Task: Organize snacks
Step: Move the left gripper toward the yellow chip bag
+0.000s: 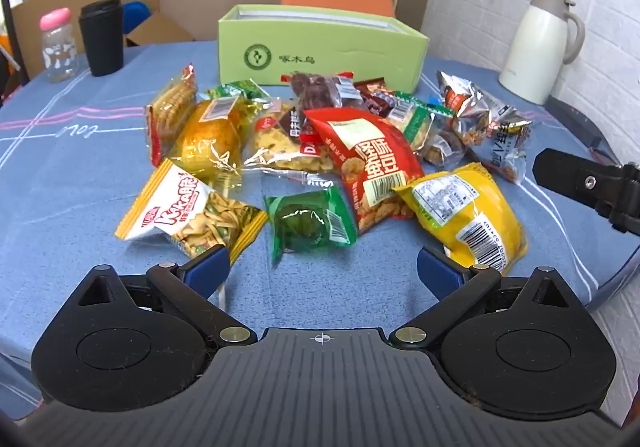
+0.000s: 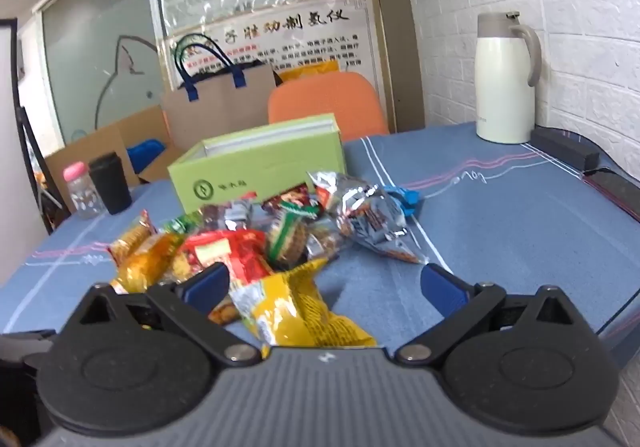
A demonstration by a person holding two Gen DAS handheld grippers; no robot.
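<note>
You have barely begun: your left gripper point(image 1: 322, 267) and right gripper point(image 2: 324, 285) both hang spread and empty, while the snack packets point(image 1: 328, 151) lie heaped on the tablecloth point(image 1: 80, 167) before the green box point(image 1: 320, 47).

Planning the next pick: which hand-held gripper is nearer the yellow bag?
Right. The right hand-held gripper is open right over the yellow bag; the left hand-held gripper, also open, has it beside its right finger.
</note>
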